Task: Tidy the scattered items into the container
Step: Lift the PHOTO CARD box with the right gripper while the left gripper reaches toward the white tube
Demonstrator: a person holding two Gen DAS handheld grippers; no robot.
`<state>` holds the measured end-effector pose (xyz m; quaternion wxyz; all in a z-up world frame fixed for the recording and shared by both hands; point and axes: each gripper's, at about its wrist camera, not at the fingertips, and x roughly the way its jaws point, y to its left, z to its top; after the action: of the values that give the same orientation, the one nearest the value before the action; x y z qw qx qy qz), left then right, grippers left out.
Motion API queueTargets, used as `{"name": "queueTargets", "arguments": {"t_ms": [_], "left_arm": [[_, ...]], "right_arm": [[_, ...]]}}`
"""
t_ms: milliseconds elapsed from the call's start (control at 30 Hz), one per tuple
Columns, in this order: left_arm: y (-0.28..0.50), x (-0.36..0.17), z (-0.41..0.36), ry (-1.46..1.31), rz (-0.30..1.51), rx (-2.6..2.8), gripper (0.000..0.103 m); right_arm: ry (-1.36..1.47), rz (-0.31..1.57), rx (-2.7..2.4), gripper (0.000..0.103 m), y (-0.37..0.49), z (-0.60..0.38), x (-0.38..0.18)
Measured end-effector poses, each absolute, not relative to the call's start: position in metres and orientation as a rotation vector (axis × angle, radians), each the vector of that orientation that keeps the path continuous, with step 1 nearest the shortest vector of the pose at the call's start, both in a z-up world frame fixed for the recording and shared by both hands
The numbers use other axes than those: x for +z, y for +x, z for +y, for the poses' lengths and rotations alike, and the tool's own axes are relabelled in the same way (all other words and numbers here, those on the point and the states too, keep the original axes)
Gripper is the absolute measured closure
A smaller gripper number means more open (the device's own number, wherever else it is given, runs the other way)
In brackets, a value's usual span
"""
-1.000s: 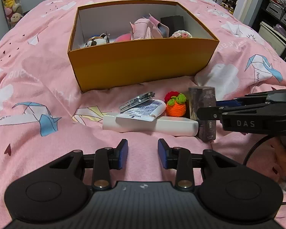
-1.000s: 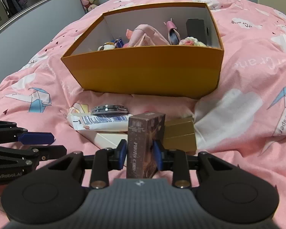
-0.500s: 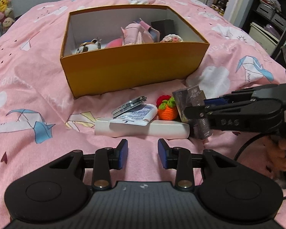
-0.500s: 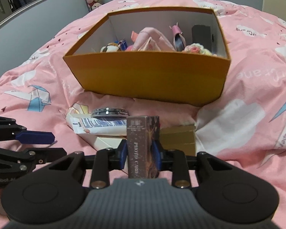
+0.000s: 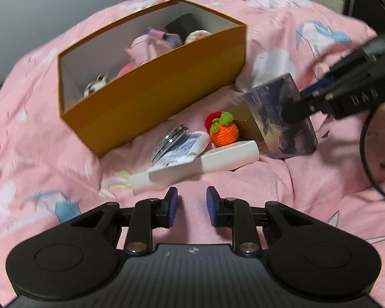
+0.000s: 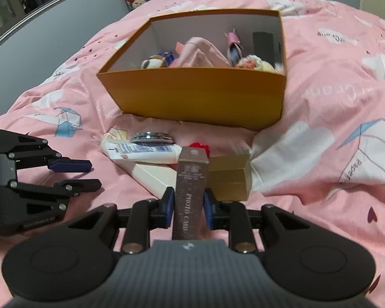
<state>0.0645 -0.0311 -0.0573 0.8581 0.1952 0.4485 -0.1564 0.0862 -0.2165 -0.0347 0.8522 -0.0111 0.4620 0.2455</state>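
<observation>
Left wrist view
Left gripper (image 5: 189, 206): empty, jaws narrow and closing on nothing, above the pink bed cover (image 5: 243, 179).
Right gripper (image 5: 299, 102): enters from the right, clamped on the photo card box (image 5: 282, 118).
Photo card box: lifted clear of the cover, tilted, beside the gold box (image 5: 246, 124), in front of the orange container (image 5: 166, 97).
Loose items: white long box (image 5: 205, 163), tube (image 5: 182, 146), round compact (image 5: 170, 138), crochet orange (image 5: 223, 131), clustered and touching.

Right wrist view
Right gripper (image 6: 188, 211): jaws shut on the photo card box (image 6: 191, 179) across its narrow sides, low on its length.
Long axis: runs away from the camera toward the orange container (image 6: 200, 95), top end forward.
Handling, judged: light, stiff cardboard, smooth faces, crushable if squeezed hard; side faces give flat purchase.
Left gripper (image 6: 87, 175): at left, nothing between jaws.
</observation>
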Motion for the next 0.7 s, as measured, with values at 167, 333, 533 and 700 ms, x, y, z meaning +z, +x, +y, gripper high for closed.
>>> {"name": "queueTargets", "arguments": {"t_ms": [167, 333, 533, 700], "left_arm": [[0.066, -0.074, -0.060, 0.639, 0.903, -0.323, 0.075], [0.062, -0.098, -0.091, 0.924, 0.836, -0.352, 0.075], [0.068, -0.113, -0.099, 1.014, 0.833, -0.397, 0.075], [0.068, -0.122, -0.101, 1.106, 0.803, -0.431, 0.075]], "right_arm": [[0.006, 0.986, 0.510, 0.076, 0.091, -0.216, -0.043], [0.009, 1.010, 0.499, 0.074, 0.097, -0.211, -0.053], [0.016, 1.034, 0.513, 0.074, 0.101, -0.207, -0.061], [0.028, 1.042, 0.503, 0.073, 0.105, -0.208, -0.065]]}}
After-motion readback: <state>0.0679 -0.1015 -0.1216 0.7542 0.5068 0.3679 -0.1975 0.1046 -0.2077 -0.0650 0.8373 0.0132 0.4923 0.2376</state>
